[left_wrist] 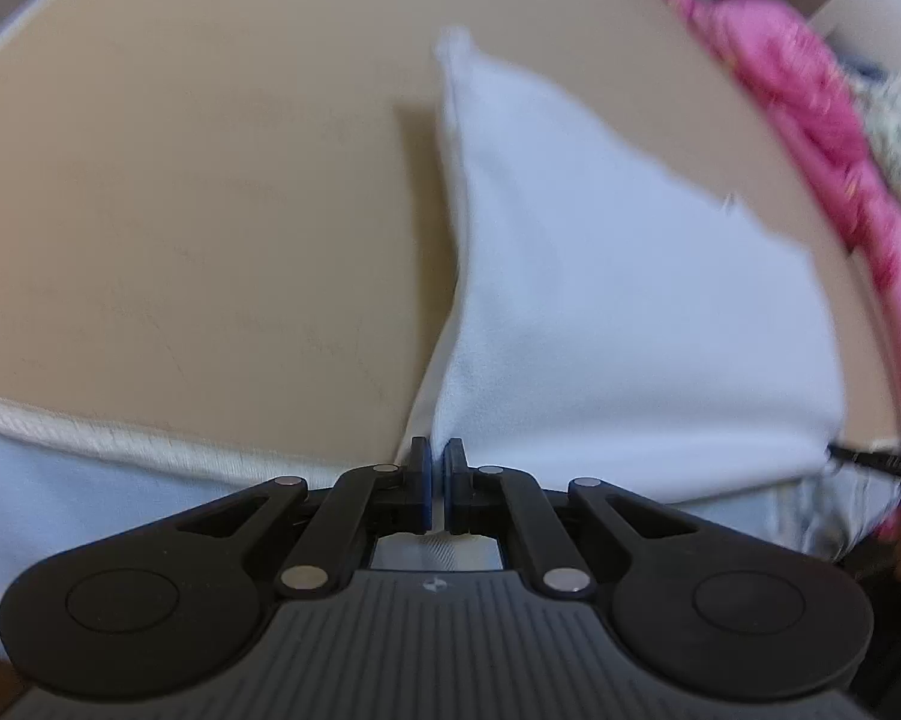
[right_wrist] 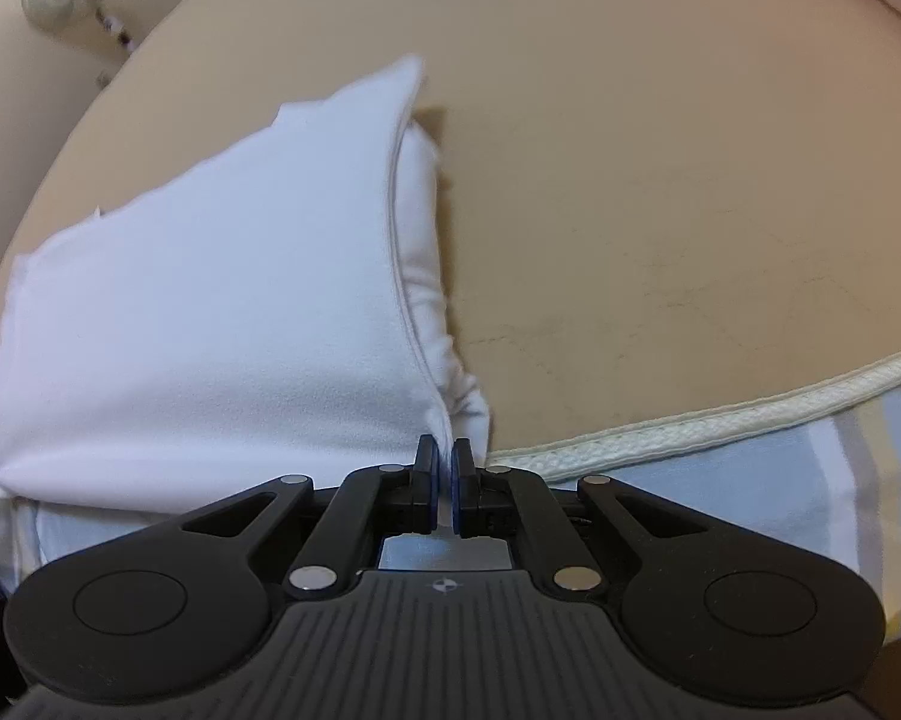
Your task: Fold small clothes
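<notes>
- White garment [left_wrist: 600, 312] lay on the tan surface [left_wrist: 180, 180], filling the right half of the left wrist view and the left half of the right wrist view
- Left gripper [left_wrist: 438, 474] was pinched tight on the cloth's near corner at lower centre; right gripper [right_wrist: 445, 471] clamped the opposite near corner by the seam
- Both corners held at once, probably so the near edge could be carried over evenly
- Pink fabric [left_wrist: 810, 120] sat along the upper right, well apart

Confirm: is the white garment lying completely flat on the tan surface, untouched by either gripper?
No. The right gripper pinches the white garment at its near corner.
</notes>
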